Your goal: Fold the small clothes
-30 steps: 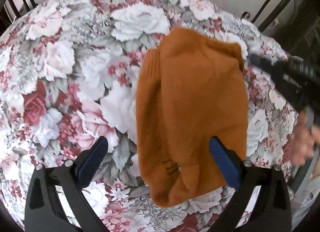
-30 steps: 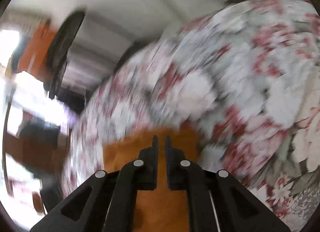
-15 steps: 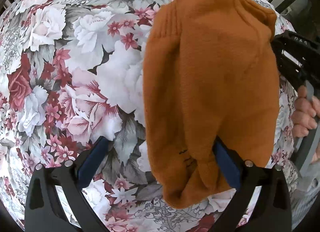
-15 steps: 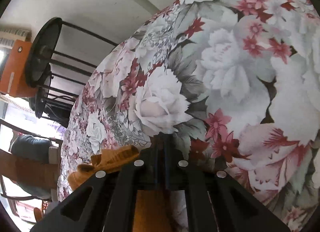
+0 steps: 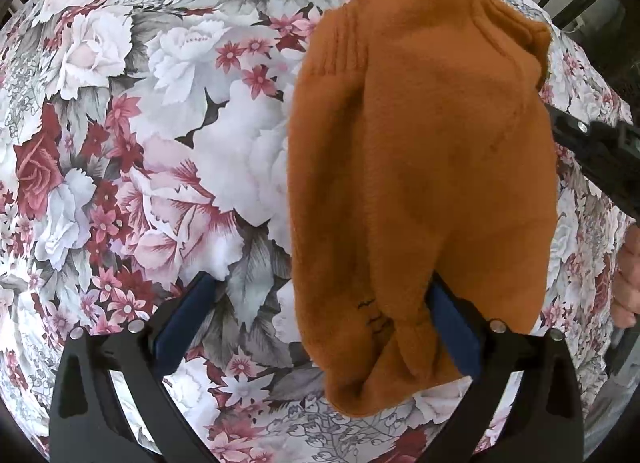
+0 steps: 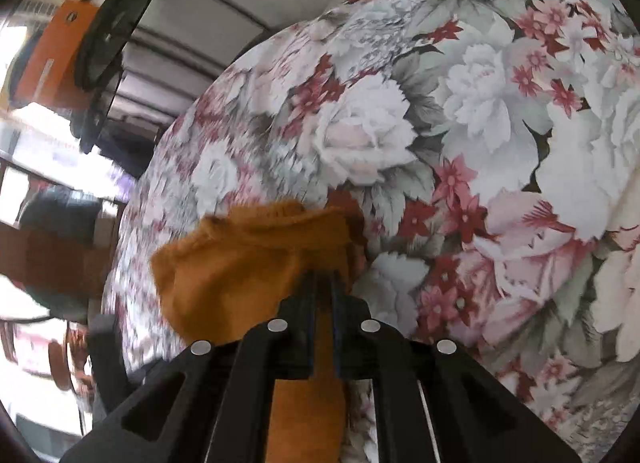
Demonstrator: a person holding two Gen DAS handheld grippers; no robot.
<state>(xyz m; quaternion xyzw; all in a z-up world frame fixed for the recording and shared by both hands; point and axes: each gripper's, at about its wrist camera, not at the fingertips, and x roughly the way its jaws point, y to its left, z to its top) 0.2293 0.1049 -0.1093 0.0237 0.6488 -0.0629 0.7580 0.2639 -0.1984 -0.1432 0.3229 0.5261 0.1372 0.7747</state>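
Two grippers on one orange knit garment here, and it's spread over a table with a floral tablecloth. The left gripper has its jaws spread wide. Its right blue-padded finger sits tucked under a fold of the garment's near end, while the left finger is out over bare tablecloth, well apart from the fabric. So nothing is pinched on that side; the cloth just drapes across the right finger and runs forward from the jaws. A ribbed cuff shows at the far end, and some small dark stitching sits just left of the right finger.

The right gripper is clamped tight, jaws nearly touching, with a bunch of the orange fabric caught between the tips. The cloth bulges out to the left of those jaws and also shows underneath them. That view is a bit blurry, with a black round stand off in the background.
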